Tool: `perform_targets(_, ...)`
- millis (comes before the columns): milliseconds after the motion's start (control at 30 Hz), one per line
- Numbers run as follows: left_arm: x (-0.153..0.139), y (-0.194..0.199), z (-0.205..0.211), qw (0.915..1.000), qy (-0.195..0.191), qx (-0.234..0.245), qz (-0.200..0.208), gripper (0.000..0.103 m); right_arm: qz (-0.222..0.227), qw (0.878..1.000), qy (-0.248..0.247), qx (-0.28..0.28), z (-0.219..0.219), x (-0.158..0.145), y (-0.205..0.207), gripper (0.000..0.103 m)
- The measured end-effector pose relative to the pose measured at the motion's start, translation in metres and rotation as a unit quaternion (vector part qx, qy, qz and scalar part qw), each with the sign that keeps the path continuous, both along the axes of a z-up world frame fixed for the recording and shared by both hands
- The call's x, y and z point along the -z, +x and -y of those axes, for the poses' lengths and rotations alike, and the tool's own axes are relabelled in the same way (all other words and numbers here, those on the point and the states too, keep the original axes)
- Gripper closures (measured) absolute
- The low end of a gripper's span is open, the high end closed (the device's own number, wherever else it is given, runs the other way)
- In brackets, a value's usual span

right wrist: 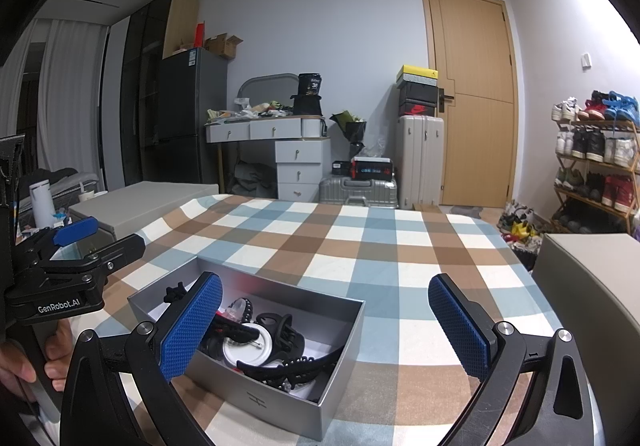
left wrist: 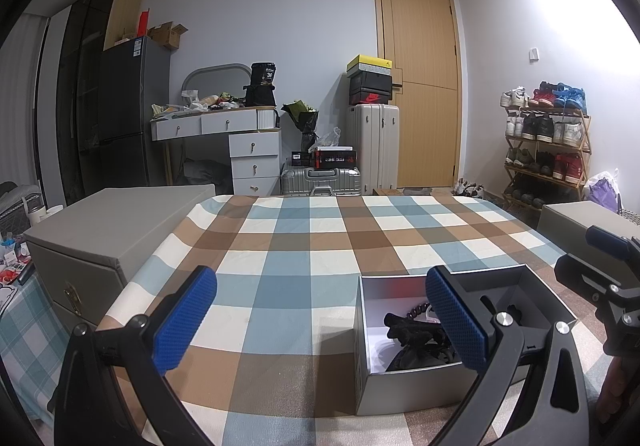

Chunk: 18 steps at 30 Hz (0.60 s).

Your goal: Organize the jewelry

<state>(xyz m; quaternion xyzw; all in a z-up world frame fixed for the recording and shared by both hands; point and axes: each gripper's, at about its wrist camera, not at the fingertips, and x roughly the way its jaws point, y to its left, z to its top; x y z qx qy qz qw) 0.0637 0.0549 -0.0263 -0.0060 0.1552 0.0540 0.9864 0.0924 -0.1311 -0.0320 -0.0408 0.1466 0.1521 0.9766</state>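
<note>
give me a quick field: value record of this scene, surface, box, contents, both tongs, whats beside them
surface: checked cloth in blue, brown and white
box: open silver box, no lid on it
contents: black hair claw, round white item, other dark accessories in a tangle
left tongs: open, empty, above the cloth, box on their right
right tongs: open, empty, left pad over the box
sides: grey storage box on the left, another grey box on the right
</note>
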Motion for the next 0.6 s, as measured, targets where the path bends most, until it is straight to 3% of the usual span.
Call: perform_targets(600,-0.0001,0.0027,0.0033,1.0,0.0,0.008,0.0,0.001,-0.001,1.0,0.001,-0.005,-0.0011,-0.0008,0.0006,0.0)
